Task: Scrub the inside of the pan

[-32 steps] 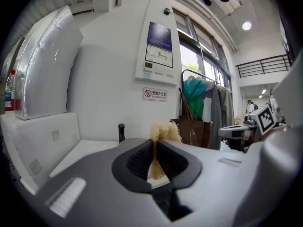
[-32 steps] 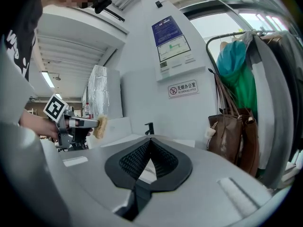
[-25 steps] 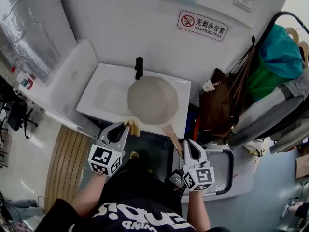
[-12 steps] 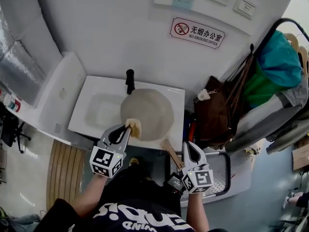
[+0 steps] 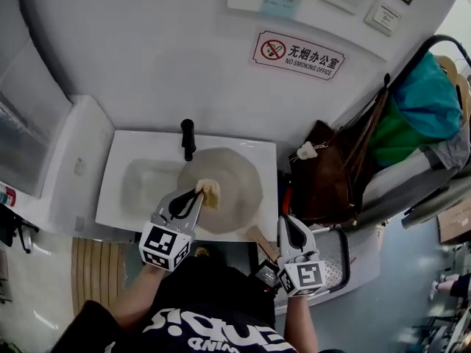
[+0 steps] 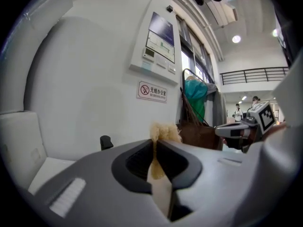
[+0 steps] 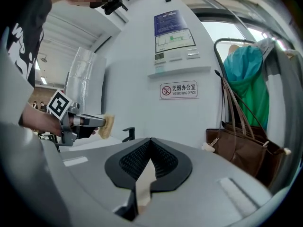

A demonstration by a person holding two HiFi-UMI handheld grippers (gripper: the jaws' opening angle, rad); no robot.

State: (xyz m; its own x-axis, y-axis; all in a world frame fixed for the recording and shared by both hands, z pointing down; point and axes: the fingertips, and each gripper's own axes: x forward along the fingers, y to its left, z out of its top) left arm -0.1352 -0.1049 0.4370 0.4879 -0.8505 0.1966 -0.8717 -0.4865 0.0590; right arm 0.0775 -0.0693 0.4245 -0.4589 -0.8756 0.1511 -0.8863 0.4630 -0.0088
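Because the white sink carries everything, it sets the limits: the round pan covers its right half, from just beside the black tap at the back edge out to the front edge. Its wooden handle sticks out past the front right corner. Whether the pan sits on the rim or is held just above it cannot be told. The right gripper has its jaws pressed together on the end of that handle, with a tan strip of wood showing between them. The left gripper is clamped on a small yellowish scrub pad, which hangs over the left front part of the pan's inside; contact with the surface is not clear. The likeliest trouble, as I judge it, is the pan swinging or tipping about the thin handle once the pad pushes down, since only one narrow grip steadies a wide dish. A hard stroke toward the front edge could also slide it off the sink. The pad is pinched by one end and could fold or pull free. Room is good on the left, where the basin lies open. It is tight at the back by the tap and wall, and at the right edge a brown bag hangs near.
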